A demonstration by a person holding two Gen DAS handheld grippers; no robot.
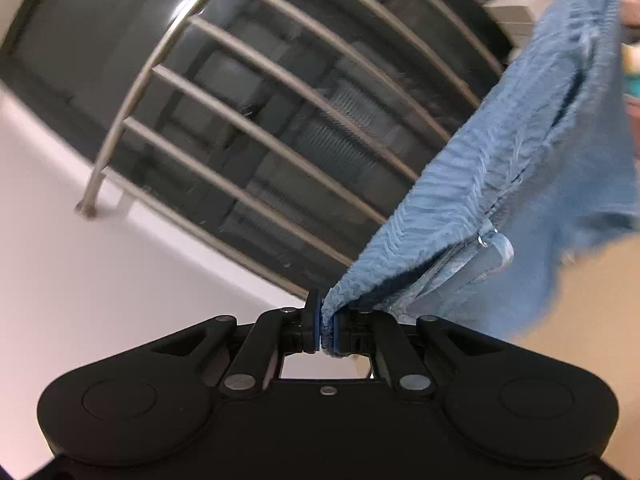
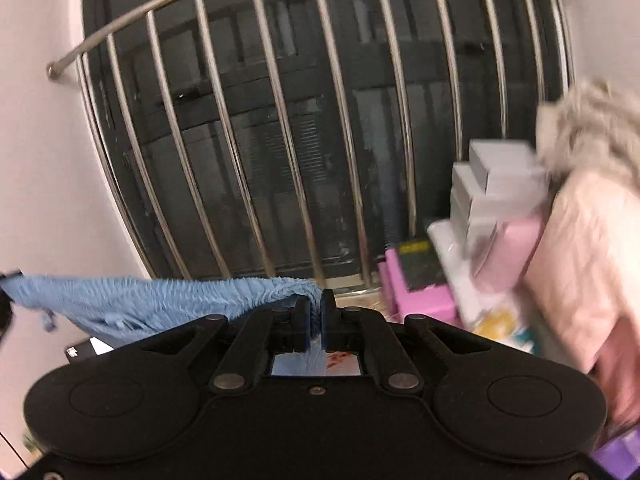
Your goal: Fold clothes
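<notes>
In your left wrist view, your left tongs [image 1: 327,330] are clenched on a corner of the blue garment [image 1: 500,168]. The cloth hangs in the air, its long axis running from the pinched corner near you up and away to the far right, where it leaves the top of the picture. It is ribbed and fuzzy, with a seam and a small metal ring on the side that faces you. Behind it stands a window with a metal railing [image 1: 256,92], which runs slanted across this picture, so your left tongs sit rolled to one side. A white wall [image 1: 60,260] fills the left.

In your right wrist view, your right tongs [image 2: 316,318] are clamped on another edge of the same blue garment [image 2: 160,296]. From the pads the cloth stretches almost level to the far left edge, fairly taut. Here the railing bars [image 2: 280,140] stand nearly upright. On the right are stacked white boxes [image 2: 496,184], pink boxes [image 2: 420,292] and a pale pink garment [image 2: 588,264]; the blur hides their details.
</notes>
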